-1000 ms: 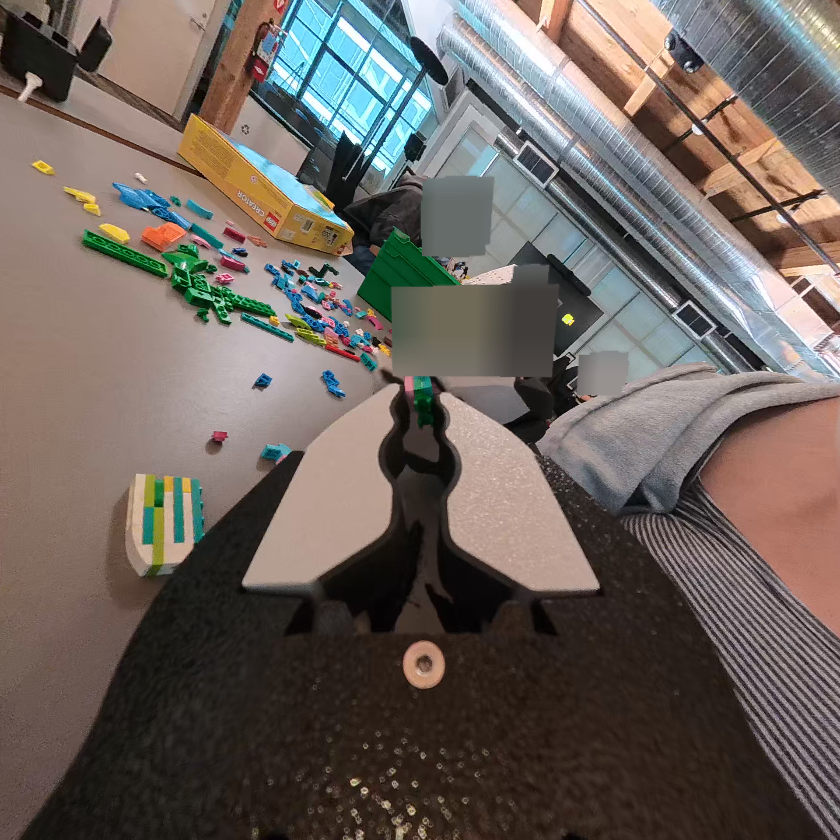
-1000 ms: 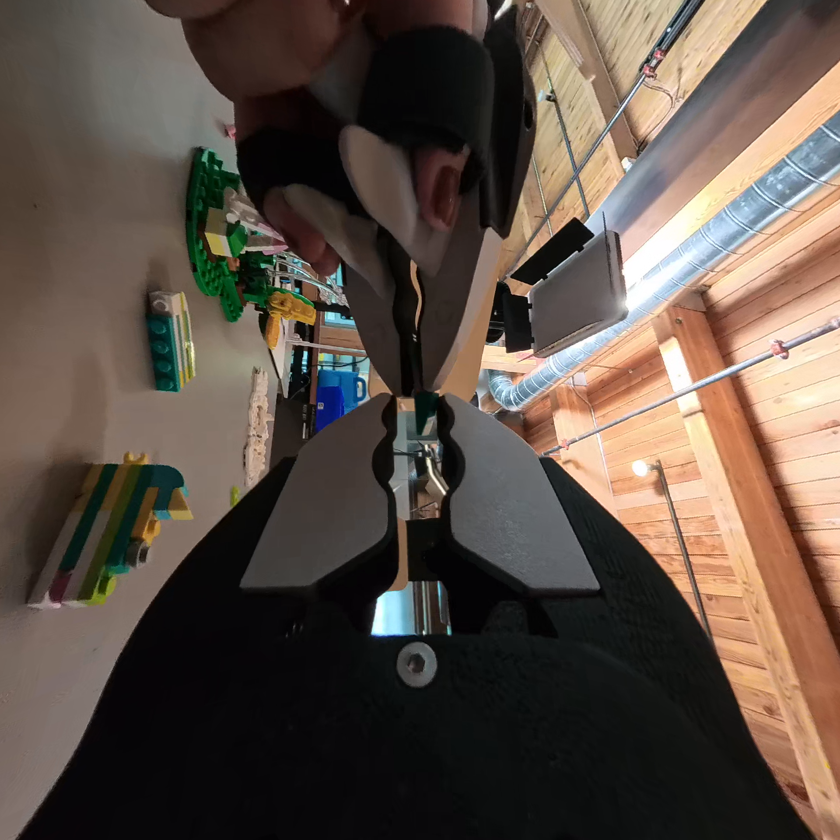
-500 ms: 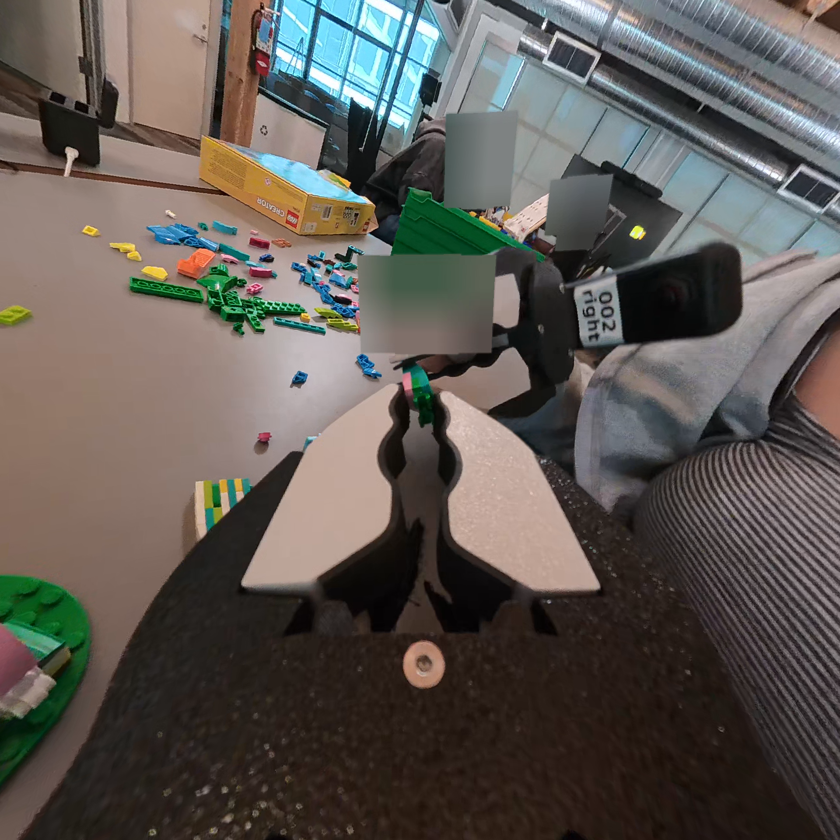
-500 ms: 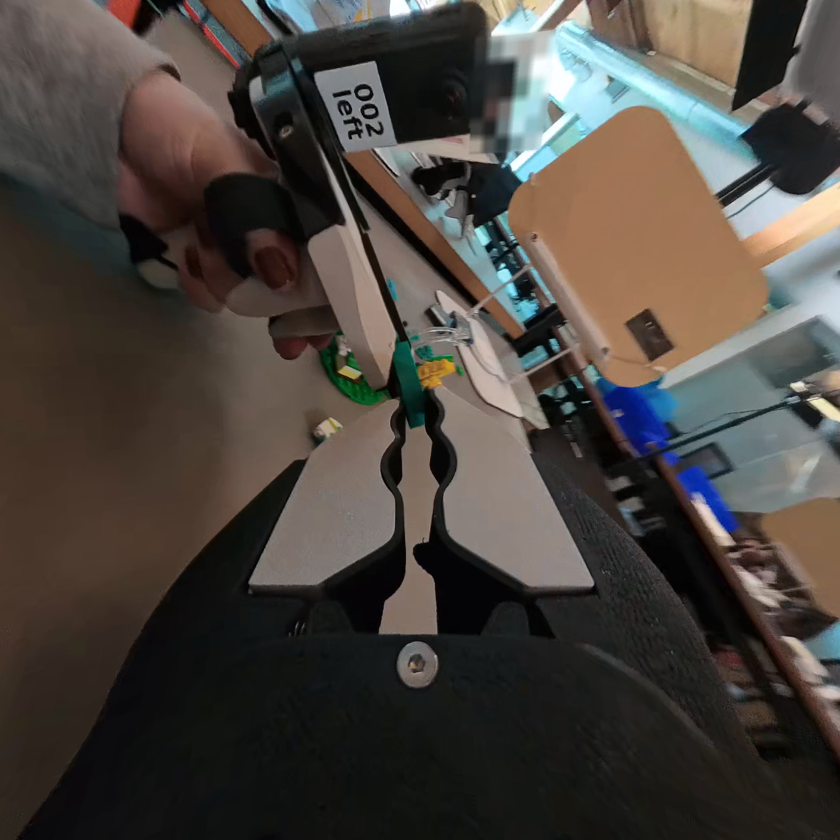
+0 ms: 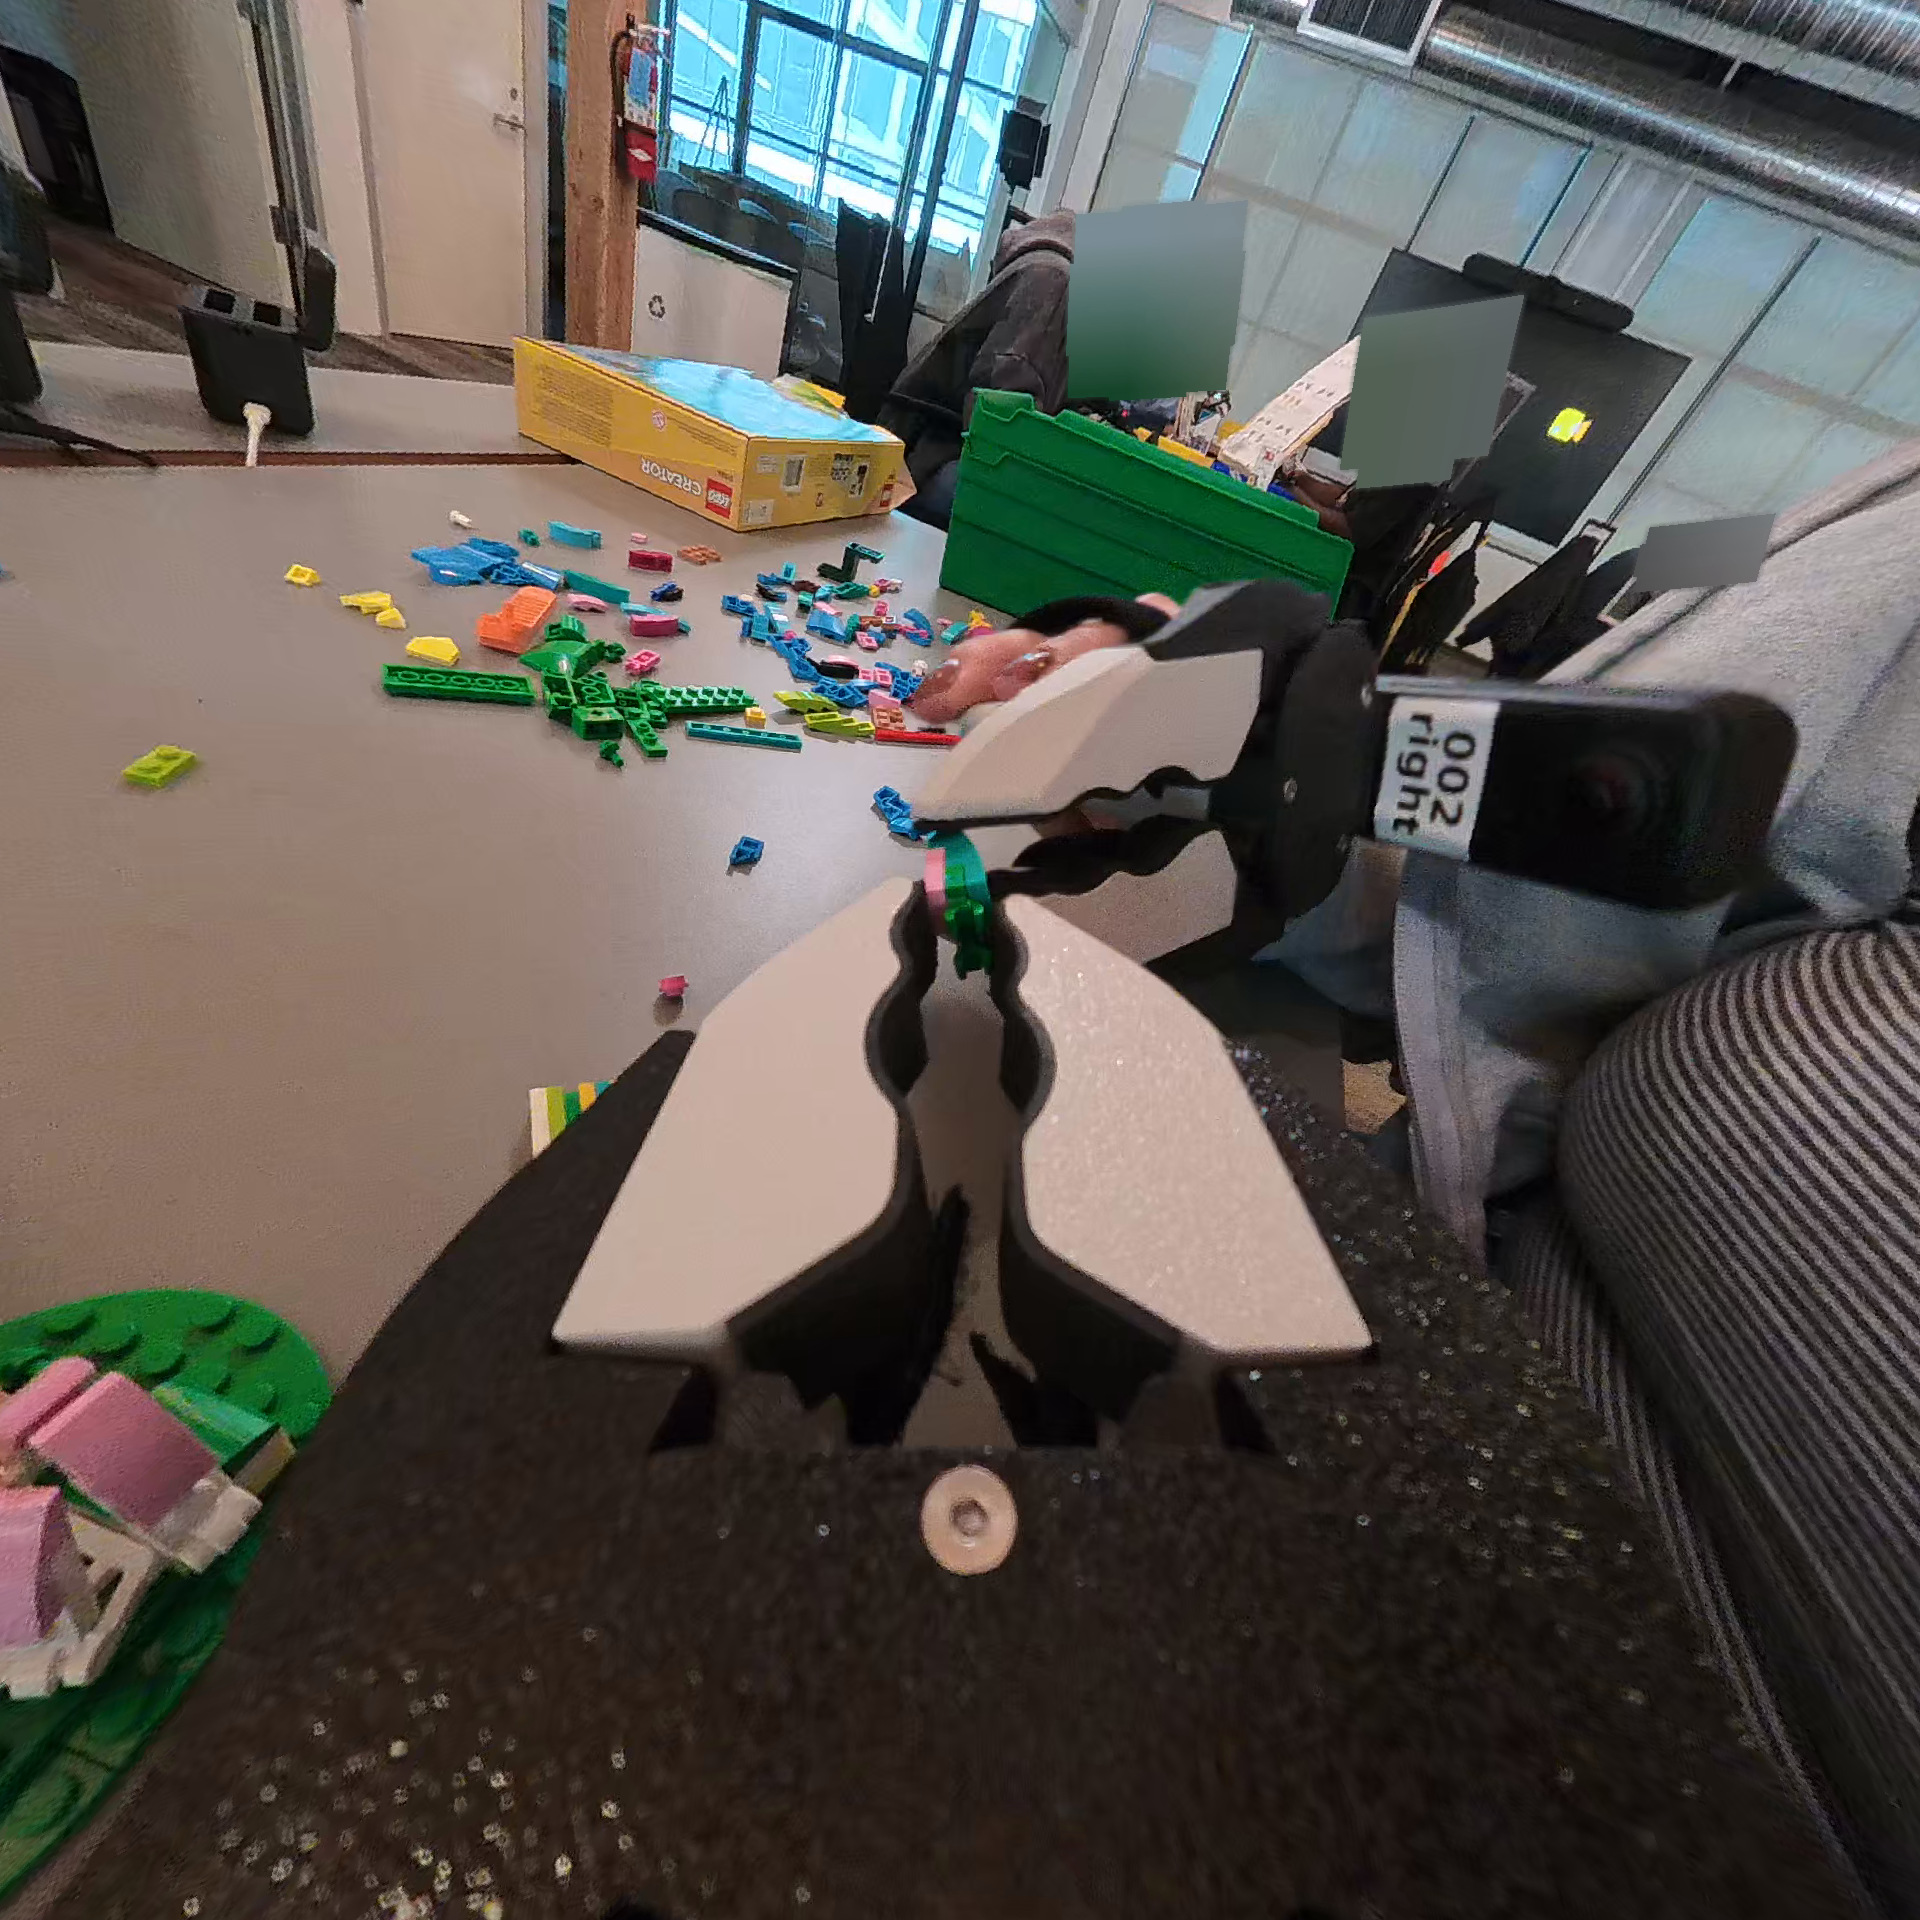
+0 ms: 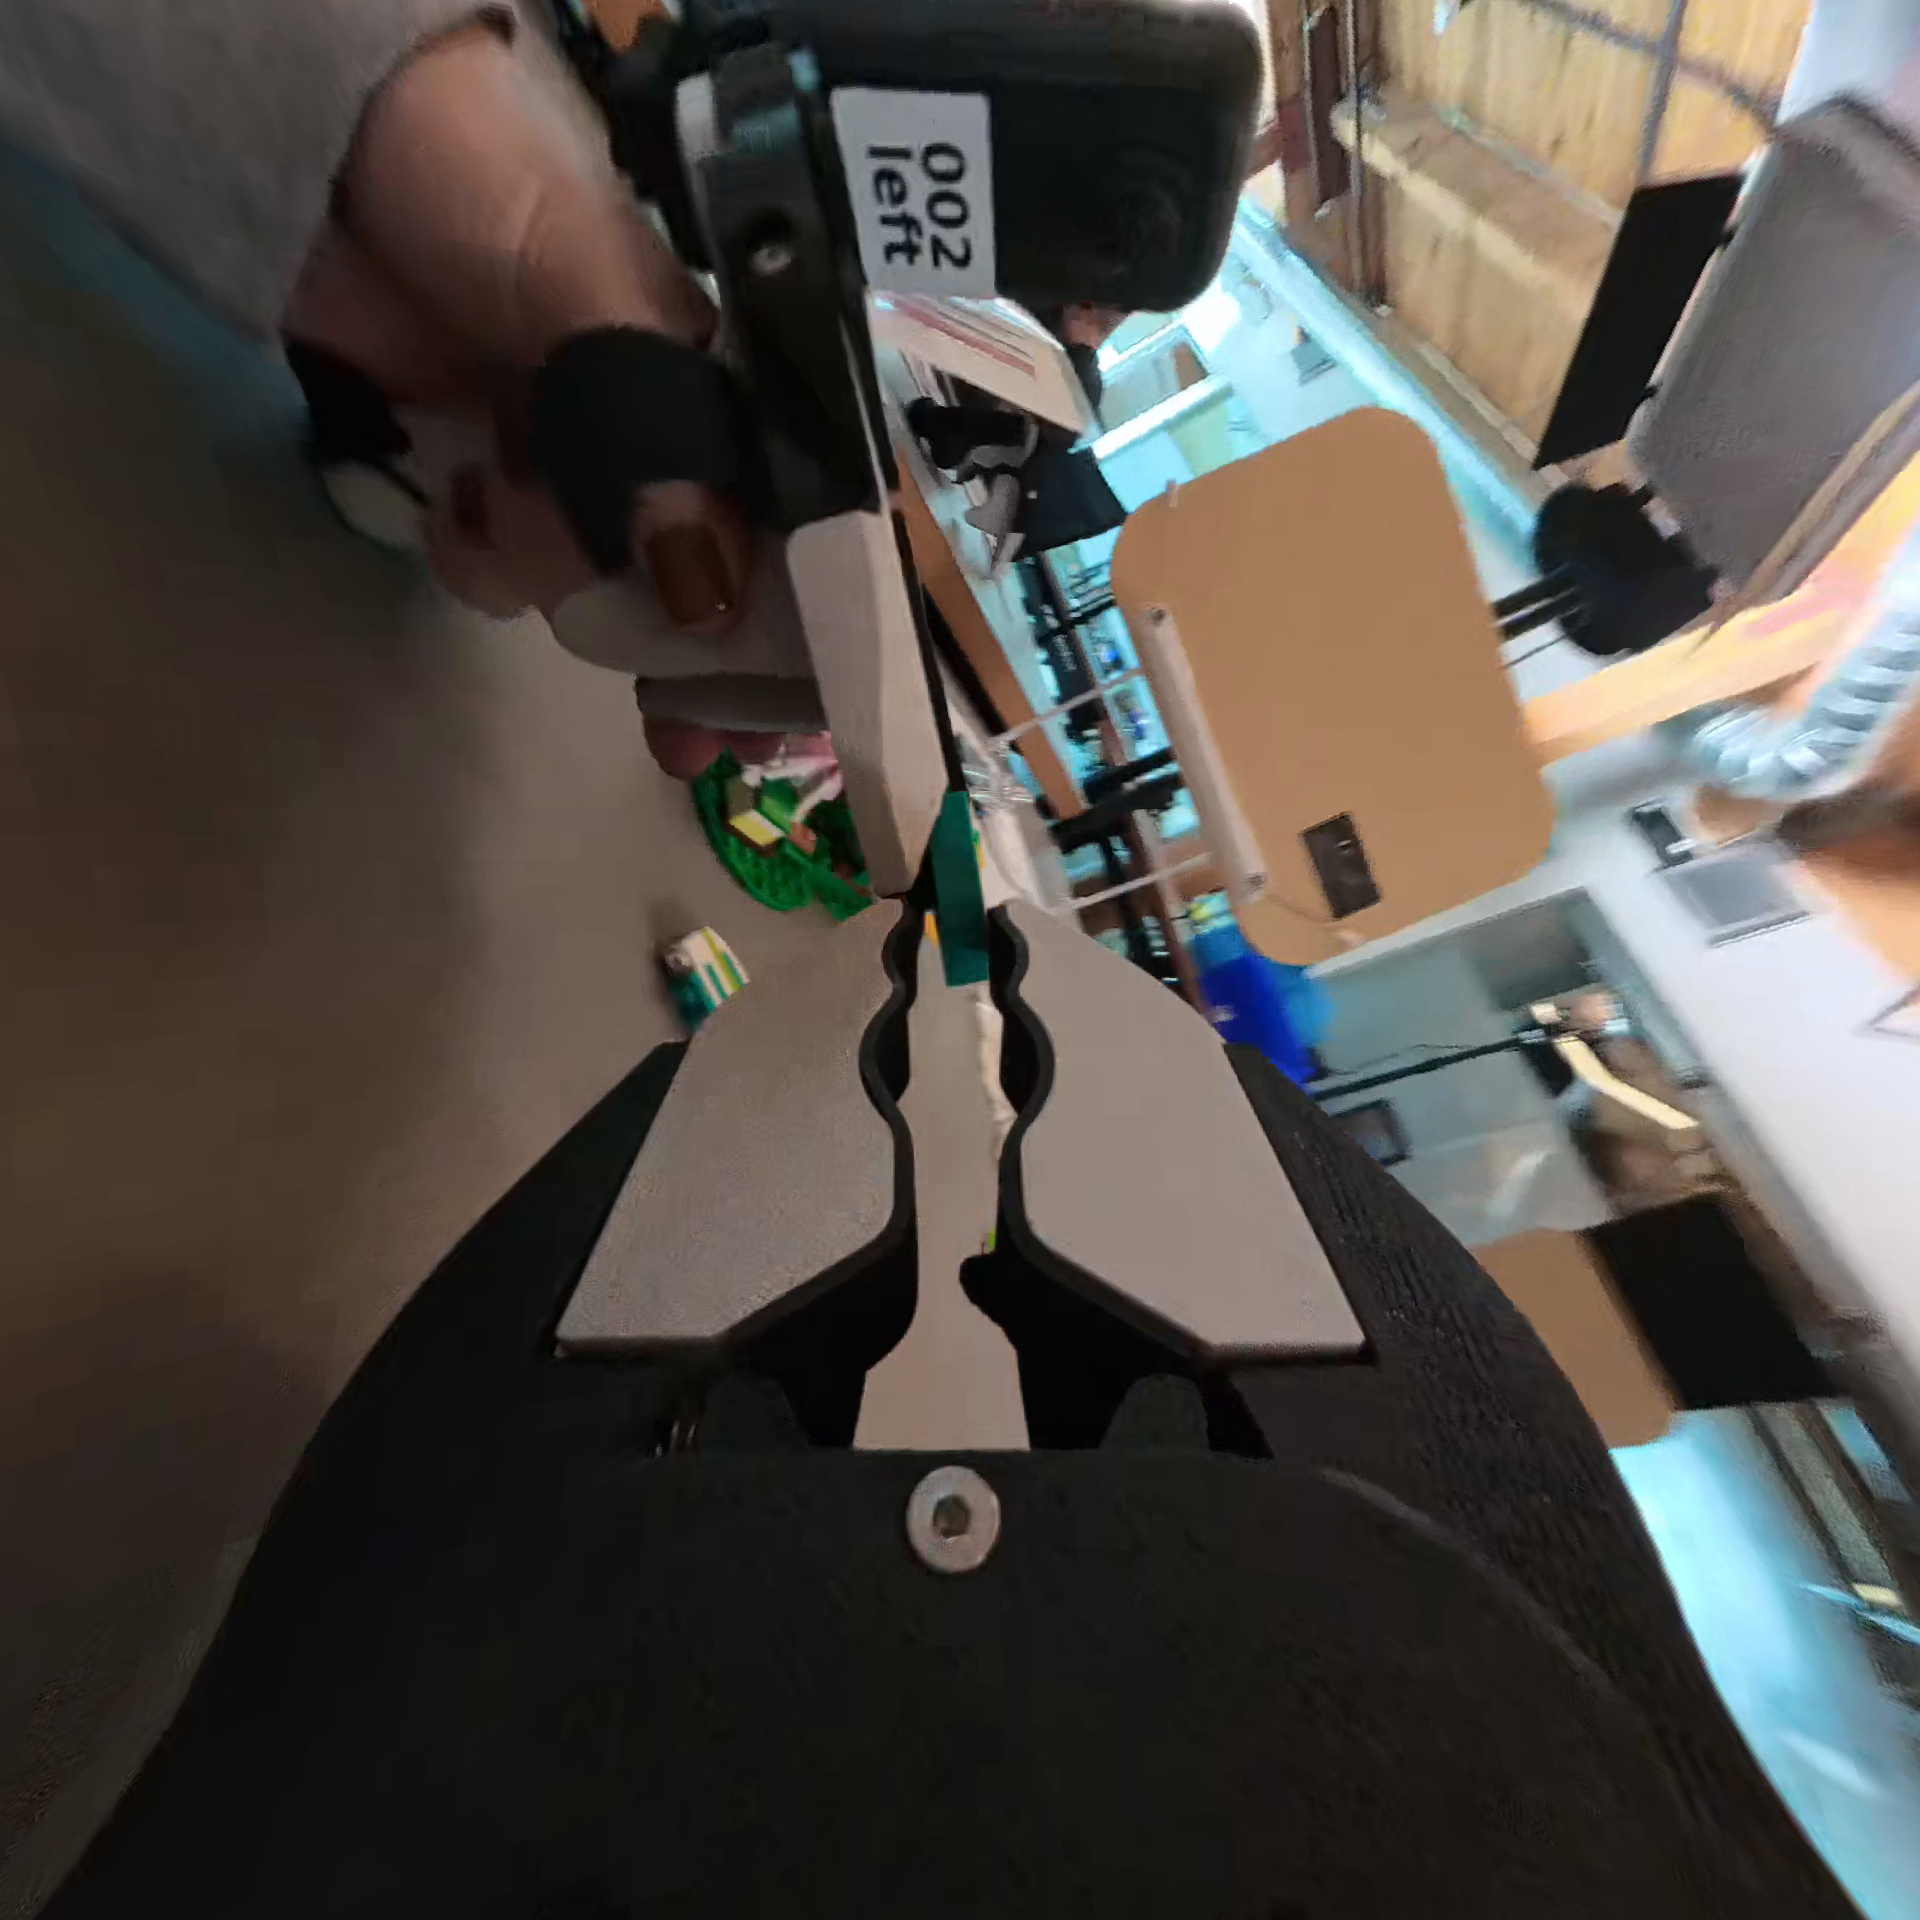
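left claw [image 5: 961, 914] clamped on small pink-teal-green brick piece [image 5: 961, 883], right claw [image 6: 951, 925] tips around its teal end, grip unclear

table: grey top [image 5: 312, 987], runs to the far edge
windows: tall dark-framed panes [image 5: 831, 114], daylight coming in
partitions: frosted glass panels [image 5: 1662, 260] right of the windows
post: wooden column [image 5: 597, 177] with a red extinguisher [image 5: 636, 114]
door: white [image 5: 457, 156], far left
ceiling: ribbed metal ducts [image 5: 1714, 62]
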Motion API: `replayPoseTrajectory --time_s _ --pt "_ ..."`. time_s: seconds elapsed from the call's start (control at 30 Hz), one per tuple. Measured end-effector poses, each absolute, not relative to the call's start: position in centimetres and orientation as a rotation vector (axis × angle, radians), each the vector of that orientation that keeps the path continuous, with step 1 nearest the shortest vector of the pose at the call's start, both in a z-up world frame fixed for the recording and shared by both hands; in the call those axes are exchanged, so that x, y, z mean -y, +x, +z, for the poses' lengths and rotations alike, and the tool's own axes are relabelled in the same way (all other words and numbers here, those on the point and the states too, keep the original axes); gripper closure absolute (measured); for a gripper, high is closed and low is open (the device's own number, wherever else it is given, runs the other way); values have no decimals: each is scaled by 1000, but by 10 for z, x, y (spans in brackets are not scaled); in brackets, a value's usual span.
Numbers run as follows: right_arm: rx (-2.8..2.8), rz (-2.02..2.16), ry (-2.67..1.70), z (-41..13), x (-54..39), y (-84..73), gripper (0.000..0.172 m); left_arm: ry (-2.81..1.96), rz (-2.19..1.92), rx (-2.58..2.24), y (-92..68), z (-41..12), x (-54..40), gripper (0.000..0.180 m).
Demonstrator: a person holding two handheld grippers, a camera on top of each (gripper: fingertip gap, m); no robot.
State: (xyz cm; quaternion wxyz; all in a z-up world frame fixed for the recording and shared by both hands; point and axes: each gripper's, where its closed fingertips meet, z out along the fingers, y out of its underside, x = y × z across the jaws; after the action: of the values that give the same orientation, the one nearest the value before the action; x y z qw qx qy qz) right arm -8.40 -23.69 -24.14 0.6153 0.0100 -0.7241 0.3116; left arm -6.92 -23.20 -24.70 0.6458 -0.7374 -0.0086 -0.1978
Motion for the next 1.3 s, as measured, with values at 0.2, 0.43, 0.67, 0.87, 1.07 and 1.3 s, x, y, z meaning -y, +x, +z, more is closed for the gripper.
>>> replayPoseTrajectory --time_s 0.2,0.43,0.67,0.87,1.07,1.3 --pt "1599 624 48 -235 233 -87 165 -1604 -487 74 -70 -237 232 152" --pt "1572 596 83 -234 233 -86 165 -1603 -505 80 -71 -239 232 171" --pt "1571 587 81 -235 231 -86 165 -1624 -501 94 -72 -242 231 172" --pt "1579 528 121 -241 231 -87 160 -1669 -593 163 -73 -250 229 173" --pt "1574 424 191 -246 231 -88 154 -1710 -568 189 -77 -257 228 173" --pt "1636 430 207 -254 230 -87 156 -1756 -526 86 -68 -260 230 174"
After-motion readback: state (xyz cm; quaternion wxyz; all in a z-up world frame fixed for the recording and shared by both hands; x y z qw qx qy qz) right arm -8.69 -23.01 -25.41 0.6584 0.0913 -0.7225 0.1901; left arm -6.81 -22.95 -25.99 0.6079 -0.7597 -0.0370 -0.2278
